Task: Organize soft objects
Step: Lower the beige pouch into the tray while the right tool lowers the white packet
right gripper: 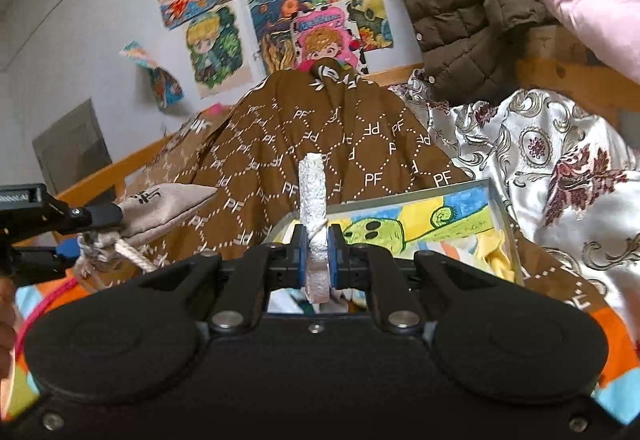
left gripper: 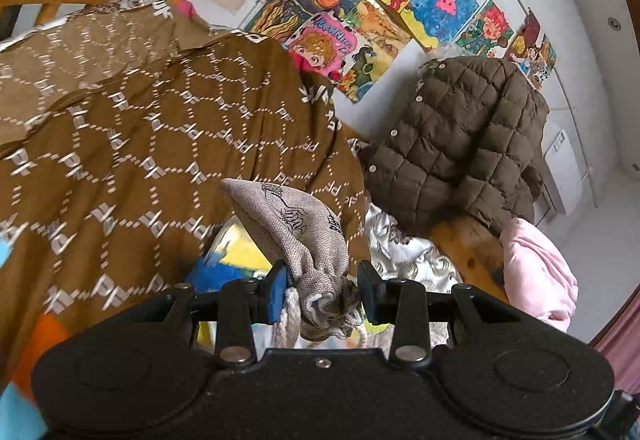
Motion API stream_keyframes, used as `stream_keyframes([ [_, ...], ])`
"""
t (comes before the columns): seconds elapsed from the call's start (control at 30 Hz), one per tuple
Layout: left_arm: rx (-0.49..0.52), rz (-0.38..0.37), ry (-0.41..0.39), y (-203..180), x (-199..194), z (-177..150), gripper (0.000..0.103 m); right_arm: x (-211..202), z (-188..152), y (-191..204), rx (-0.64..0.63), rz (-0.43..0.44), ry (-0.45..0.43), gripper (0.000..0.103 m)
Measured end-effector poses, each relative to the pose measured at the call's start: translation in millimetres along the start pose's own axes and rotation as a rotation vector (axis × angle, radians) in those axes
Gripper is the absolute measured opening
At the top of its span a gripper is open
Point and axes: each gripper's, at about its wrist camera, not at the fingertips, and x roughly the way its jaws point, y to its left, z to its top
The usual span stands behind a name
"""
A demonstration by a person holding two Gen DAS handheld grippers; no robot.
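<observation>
The left gripper (left gripper: pixel 322 290) has its blue pads closed on the gathered neck of a grey drawstring pouch (left gripper: pixel 294 222), whose pale cord (left gripper: pixel 289 320) hangs by the left pad; the pouch body points forward and up, clear of the bedding. The right gripper (right gripper: pixel 316 254) is pinched tight on a narrow white terry strip (right gripper: pixel 313 196) that stands upright between its pads. Just beyond the right gripper sits a shallow box (right gripper: pixel 460 189) with a cartoon drawing inside, resting on the bed with a yellow cloth (right gripper: pixel 498 252) at its right side. Behind both lies a heaped brown blanket (left gripper: pixel 152 144) printed with white lettering, and beside it at the right a silvery floral cover (right gripper: pixel 540 148). Farther back, a brown quilted jacket (left gripper: pixel 456 136) and a pink garment (left gripper: pixel 538 272) drape over the wooden bed rail (left gripper: pixel 464 240). Coloured drawings (left gripper: pixel 332 8) cover the wall.
</observation>
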Motion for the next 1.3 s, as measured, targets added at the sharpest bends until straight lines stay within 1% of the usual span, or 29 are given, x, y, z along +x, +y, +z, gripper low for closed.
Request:
stream_keyframes([
  [0.1,0.004,-0.009,-0.003,0.7,27.4,2.0,0.039,17.8,4.2,-5.2,0.038,0.011,-0.005,0.005],
  [0.2,-0.04,-0.019,0.017,8.6,52.6,-0.6,0.039,36.8,7.0,-10.4,0.068,0.011,-0.001,0.005],
  [0.33,-0.085,-0.02,0.051,19.7,78.2,-4.7,0.039,60.1,2.3,-19.5,0.094,-0.019,0.024,0.005],
  [0.47,-0.107,-0.032,0.04,32.3,97.2,-7.9,0.039,80.4,-5.7,-31.9,0.124,-0.057,0.06,0.005],
  [0.53,-0.117,-0.019,0.044,40.7,105.5,-9.6,0.039,86.8,-8.7,-37.9,0.143,-0.075,0.075,0.005],
  [0.63,-0.167,0.01,0.059,56.5,118.1,-9.1,0.039,88.9,-14.0,-44.1,0.173,-0.098,0.094,0.005],
  [0.7,-0.189,0.02,0.084,65.0,125.9,-8.8,0.039,91.3,-16.9,-49.9,0.192,-0.112,0.105,0.005],
  [1.0,-0.129,0.082,0.196,69.3,147.9,-18.7,0.041,100.5,-27.1,-53.6,0.205,-0.155,0.161,0.006],
  [1.17,-0.113,0.113,0.214,69.6,145.6,-20.7,0.042,107.9,-28.8,-54.8,0.194,-0.184,0.164,0.007],
  [1.3,-0.113,0.13,0.222,67.1,141.8,-19.5,0.045,104.5,-27.3,-54.0,0.196,-0.188,0.166,0.009],
])
